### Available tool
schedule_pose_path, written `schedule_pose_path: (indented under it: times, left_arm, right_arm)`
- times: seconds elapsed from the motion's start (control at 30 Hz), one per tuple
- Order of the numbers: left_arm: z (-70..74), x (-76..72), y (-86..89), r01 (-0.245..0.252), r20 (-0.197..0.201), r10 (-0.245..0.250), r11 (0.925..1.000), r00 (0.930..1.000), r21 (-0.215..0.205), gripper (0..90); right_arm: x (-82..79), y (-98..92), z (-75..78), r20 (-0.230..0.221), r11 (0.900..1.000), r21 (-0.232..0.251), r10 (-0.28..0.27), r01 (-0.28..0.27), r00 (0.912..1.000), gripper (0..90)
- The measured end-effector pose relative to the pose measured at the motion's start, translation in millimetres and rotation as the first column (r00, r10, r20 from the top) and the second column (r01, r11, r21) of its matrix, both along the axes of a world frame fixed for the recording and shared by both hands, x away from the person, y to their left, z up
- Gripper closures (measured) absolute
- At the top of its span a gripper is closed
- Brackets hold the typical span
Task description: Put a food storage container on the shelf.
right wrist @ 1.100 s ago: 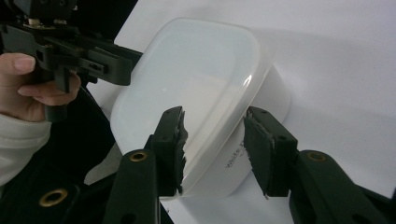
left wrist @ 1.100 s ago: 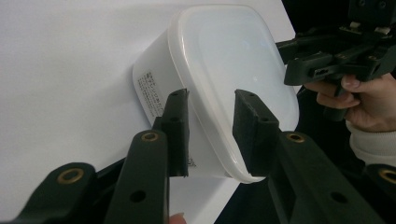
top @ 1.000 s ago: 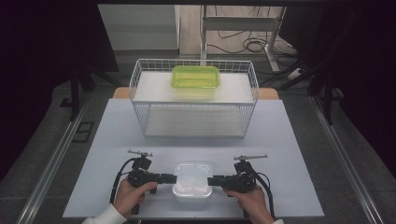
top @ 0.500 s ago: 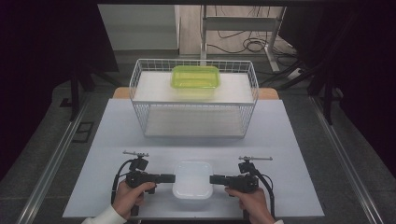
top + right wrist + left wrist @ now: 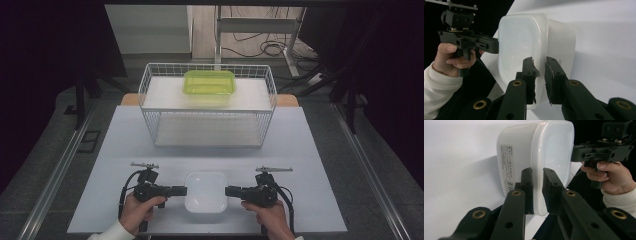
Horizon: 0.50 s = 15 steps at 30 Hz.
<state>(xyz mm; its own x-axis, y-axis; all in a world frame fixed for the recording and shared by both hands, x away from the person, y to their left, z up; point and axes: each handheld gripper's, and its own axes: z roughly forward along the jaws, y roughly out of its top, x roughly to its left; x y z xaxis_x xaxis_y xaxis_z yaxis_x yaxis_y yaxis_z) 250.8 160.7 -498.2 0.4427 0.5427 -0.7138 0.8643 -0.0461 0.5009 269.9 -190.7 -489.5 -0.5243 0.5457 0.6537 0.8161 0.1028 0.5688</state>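
Note:
A white lidded plastic container (image 5: 206, 191) stands on the white table near its front edge. My left gripper (image 5: 184, 190) comes at it from the left, my right gripper (image 5: 227, 190) from the right. In the left gripper view the jaws (image 5: 537, 171) straddle the container's (image 5: 549, 150) lid rim and press on it. The right gripper view shows those jaws (image 5: 539, 60) pinching the rim on the opposite side of the container (image 5: 519, 37). Both pairs of jaws have just been closing, with the rim between them.
A white wire basket (image 5: 207, 66) stands at the back of the table, with a lime-green lidded container (image 5: 209, 82) in it. Bare table top (image 5: 310, 165) lies between the basket and my hands. Dark floor and cables surround the table.
Both hands stay at the white container's two sides. The container has not moved.

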Motion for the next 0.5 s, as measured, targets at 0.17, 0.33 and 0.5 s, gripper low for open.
schedule_pose_path:
  times: [0.17,0.33,0.5]
  left_arm:
    - [3.8,-1.3,0.3,0.001,0.031,-0.001,1.0,0.9995,-0.001,80.4]
    - [9.4,-2.8,-0.2,0.007,0.071,-0.007,0.9999,0.9974,-0.009,80.6]
    - [17.4,-5.4,-0.8,0.012,0.124,-0.012,0.9999,0.9923,-0.002,80.7]
  right_arm:
    - [-0.2,-0.8,2.0,0.02,1.0,0.006,0.004,-0.005,0.9998,78.7]
    - [-1.0,-2.5,7.8,0.057,1.0,0.007,0.013,-0.014,0.9983,78.8]
    - [-3.1,-2.8,16.3,0.111,1.0,-0.001,0.023,-0.023,0.9936,78.7]
